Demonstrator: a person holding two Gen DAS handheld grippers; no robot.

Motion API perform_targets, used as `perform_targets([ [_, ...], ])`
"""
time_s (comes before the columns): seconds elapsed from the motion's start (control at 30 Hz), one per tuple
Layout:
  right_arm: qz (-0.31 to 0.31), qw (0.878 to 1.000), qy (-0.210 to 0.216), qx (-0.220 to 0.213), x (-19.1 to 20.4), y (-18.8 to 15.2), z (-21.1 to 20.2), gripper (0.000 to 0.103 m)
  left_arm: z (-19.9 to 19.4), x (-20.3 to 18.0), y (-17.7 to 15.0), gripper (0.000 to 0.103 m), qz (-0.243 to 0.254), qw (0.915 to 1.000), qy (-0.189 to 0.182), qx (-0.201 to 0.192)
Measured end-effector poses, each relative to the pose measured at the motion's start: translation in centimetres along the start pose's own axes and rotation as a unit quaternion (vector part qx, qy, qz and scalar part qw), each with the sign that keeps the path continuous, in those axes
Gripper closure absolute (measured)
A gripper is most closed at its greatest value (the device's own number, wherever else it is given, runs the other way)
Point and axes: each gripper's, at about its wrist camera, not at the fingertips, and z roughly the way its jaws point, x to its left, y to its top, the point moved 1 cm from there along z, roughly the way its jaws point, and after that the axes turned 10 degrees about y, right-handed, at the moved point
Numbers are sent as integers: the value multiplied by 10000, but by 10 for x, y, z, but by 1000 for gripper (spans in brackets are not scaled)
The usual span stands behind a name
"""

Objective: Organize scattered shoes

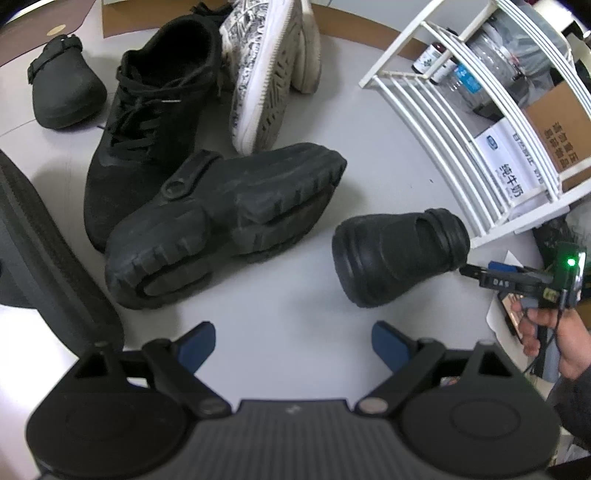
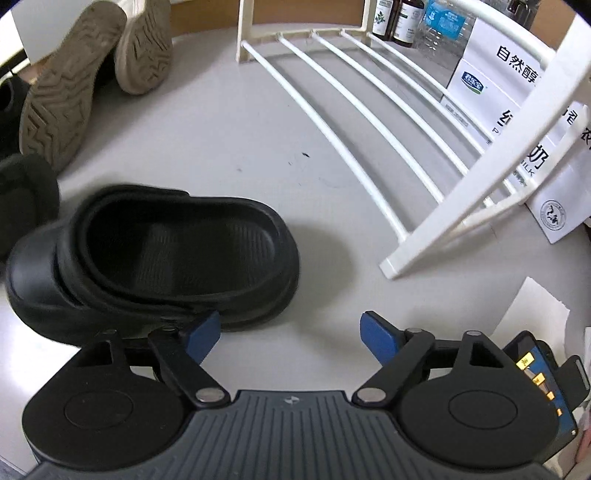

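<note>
Several shoes lie on the pale floor. In the left wrist view there is a black clog [image 1: 62, 88] at the far left, a black lace-up sneaker [image 1: 147, 129], a pair of white patterned sneakers [image 1: 273, 74] and a black clog on its side [image 1: 221, 221]. My left gripper [image 1: 293, 343] hangs open over bare floor, holding nothing. Another black clog [image 1: 399, 254] stands upright to the right, with my right gripper [image 1: 480, 275] at its heel. In the right wrist view that clog [image 2: 159, 258] sits left of the open right gripper [image 2: 291, 332]. Only the left fingertip [image 2: 205, 332] is at its sole edge.
A white slatted shoe rack [image 1: 461, 110] [image 2: 369, 129] stands to the right with bare lower bars. Behind it are milk cartons [image 2: 509, 74] and bottles [image 2: 402, 18]. A phone [image 2: 539, 376] lies near the right gripper. A dark mat [image 1: 48, 251] runs along the left.
</note>
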Motion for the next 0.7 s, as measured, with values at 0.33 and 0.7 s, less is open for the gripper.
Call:
perform_targets([
  [0.33,572,9932,1003,173,27,-6,-4,16,-1,5,-1,10,-37,10000,-15,-8],
  [0.7,1323,9815,1377,-123,37,-2,-1,33,-1,11,-2,10,-89,10000,9,-5],
])
